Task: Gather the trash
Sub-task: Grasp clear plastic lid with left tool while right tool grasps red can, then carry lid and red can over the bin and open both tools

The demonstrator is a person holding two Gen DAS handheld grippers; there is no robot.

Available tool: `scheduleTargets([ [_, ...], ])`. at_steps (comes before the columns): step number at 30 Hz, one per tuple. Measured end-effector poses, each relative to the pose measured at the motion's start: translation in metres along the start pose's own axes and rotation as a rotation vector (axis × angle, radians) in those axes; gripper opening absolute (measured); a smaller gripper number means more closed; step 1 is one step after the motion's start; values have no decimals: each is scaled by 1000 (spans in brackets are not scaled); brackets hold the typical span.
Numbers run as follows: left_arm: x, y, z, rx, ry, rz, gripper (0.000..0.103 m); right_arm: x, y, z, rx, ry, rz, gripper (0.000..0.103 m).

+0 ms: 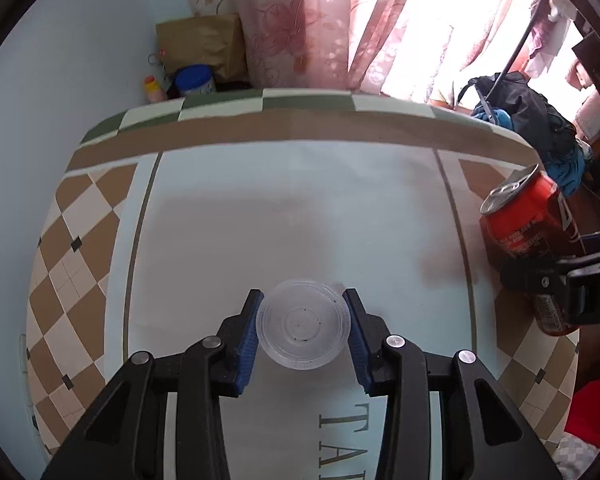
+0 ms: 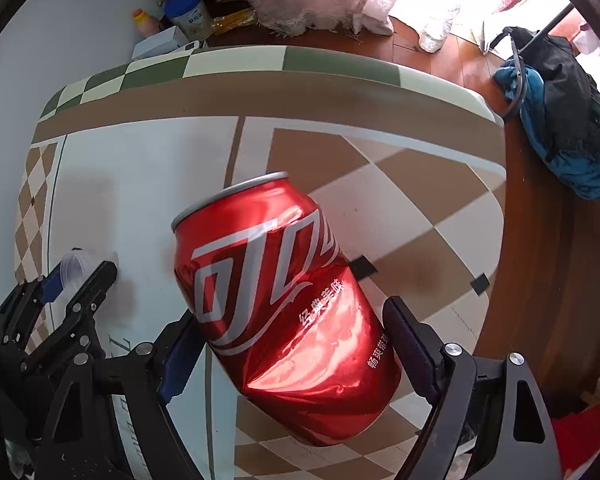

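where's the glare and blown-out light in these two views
Left wrist view: the window behind the pink curtains is blown out white. Right wrist view: the same overexposure at top right, plus bright specular streaks on the dented red can. Both fisheyes bend the table edge.

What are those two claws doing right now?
Left gripper clamped on clear round plastic cup. Right gripper around dented red can, not clamped. Nothing blocking.

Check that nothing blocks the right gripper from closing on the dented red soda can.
Nothing visible does. The red soda can lies between the right gripper's open fingers, with a gap at the right-hand pad.
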State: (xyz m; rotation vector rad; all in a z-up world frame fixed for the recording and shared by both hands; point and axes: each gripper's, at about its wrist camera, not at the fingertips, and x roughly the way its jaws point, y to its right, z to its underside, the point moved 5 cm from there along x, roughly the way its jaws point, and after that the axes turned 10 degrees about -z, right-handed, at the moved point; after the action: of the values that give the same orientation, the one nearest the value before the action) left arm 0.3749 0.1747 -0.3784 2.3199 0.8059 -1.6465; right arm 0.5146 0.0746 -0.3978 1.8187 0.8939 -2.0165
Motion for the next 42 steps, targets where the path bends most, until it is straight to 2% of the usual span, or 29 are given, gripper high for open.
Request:
scheduleTargets([
  [4,-14,-5,0,1,41,-37,36,-7,2,14,27,30,-36,84],
  [7,-30,-14,4,-7,80,-71,36,-15,2,27,46,75,-80,77],
  [8,-38,-16,6,-7,98,-87,36,-15,1,31,56,87,-101,72],
  [9,-43,-17,7,-6,108,-95,36,-16,0,36,56,94,-110,51],
  [18,-79,-15,21,-1,144,-121,36,-34,-2,69,91,166,-159,48],
  [22,-106,-11,28,-5,175,-121,36,-61,4,79,124,248,-231,48],
  [30,-169,10,34,3,262,-96,36,-121,12,126,163,418,-339,47],
  [37,-232,64,45,56,340,-4,36,-192,53,195,208,574,-373,47],
  [42,-271,135,64,130,371,114,36,-232,114,259,281,642,-348,47],
])
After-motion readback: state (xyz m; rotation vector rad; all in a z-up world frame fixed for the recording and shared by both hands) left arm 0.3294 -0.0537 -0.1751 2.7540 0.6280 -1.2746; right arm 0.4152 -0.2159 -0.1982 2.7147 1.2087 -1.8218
